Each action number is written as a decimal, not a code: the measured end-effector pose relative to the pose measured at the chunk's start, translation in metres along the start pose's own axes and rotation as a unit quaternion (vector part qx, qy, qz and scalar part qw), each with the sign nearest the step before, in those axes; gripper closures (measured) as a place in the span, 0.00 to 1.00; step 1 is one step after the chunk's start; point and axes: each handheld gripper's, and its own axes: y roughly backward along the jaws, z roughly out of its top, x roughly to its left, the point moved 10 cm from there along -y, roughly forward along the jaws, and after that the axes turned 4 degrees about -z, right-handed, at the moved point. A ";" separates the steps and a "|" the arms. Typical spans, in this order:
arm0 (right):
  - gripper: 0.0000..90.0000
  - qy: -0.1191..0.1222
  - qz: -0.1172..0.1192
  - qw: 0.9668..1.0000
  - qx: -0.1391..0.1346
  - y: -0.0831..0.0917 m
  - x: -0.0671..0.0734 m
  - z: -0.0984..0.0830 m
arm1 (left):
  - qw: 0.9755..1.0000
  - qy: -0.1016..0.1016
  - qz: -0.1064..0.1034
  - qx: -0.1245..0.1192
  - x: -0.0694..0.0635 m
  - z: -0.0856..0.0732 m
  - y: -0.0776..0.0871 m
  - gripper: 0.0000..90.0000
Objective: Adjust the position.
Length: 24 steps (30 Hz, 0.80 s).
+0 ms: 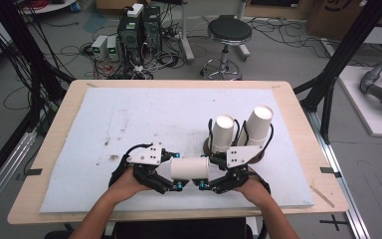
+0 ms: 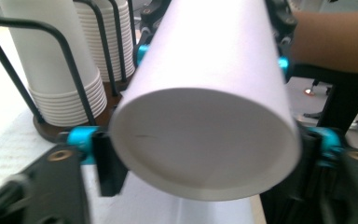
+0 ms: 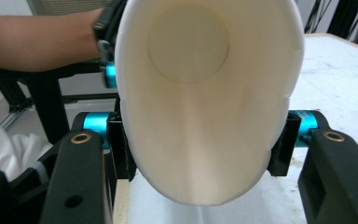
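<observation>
Fingers [image 3: 121, 149] of both grippers clamp one paper cup [image 1: 190, 168] (right gripper view shows its squeezed mouth, left its base).

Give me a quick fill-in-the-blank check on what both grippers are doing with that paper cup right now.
1. The paper cup lies on its ____ between the two grippers.
2. The left gripper holds the cup's closed ____ end.
3. The right gripper squeezes the cup's open ____.
4. Behind them, a wire rack holds ____ stacks of cups.

Missing words: side; bottom; rim; two
</observation>
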 end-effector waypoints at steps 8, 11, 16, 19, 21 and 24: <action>0.26 -0.020 -0.002 0.999 -0.030 -0.001 0.000 0.008 | 0.999 0.008 -0.017 -0.027 -0.003 0.005 0.002 0.40; 0.21 -0.035 -0.021 0.997 -0.071 0.003 -0.003 0.017 | 0.998 0.016 -0.019 -0.057 -0.001 0.009 0.008 0.40; 0.21 -0.039 -0.022 0.996 -0.080 0.006 -0.004 0.020 | 0.994 0.025 -0.025 -0.102 0.000 0.017 0.015 0.40; 0.21 -0.037 -0.017 0.996 -0.081 0.005 -0.001 0.020 | 0.994 0.024 -0.030 -0.101 -0.002 0.016 0.013 0.40; 0.21 -0.027 -0.016 0.996 -0.079 0.003 0.000 0.021 | 0.994 0.024 -0.035 -0.097 -0.003 0.014 0.010 0.40; 0.24 -0.025 -0.018 0.997 -0.077 0.002 0.000 0.020 | 0.996 0.022 -0.034 -0.080 -0.004 0.008 0.006 0.40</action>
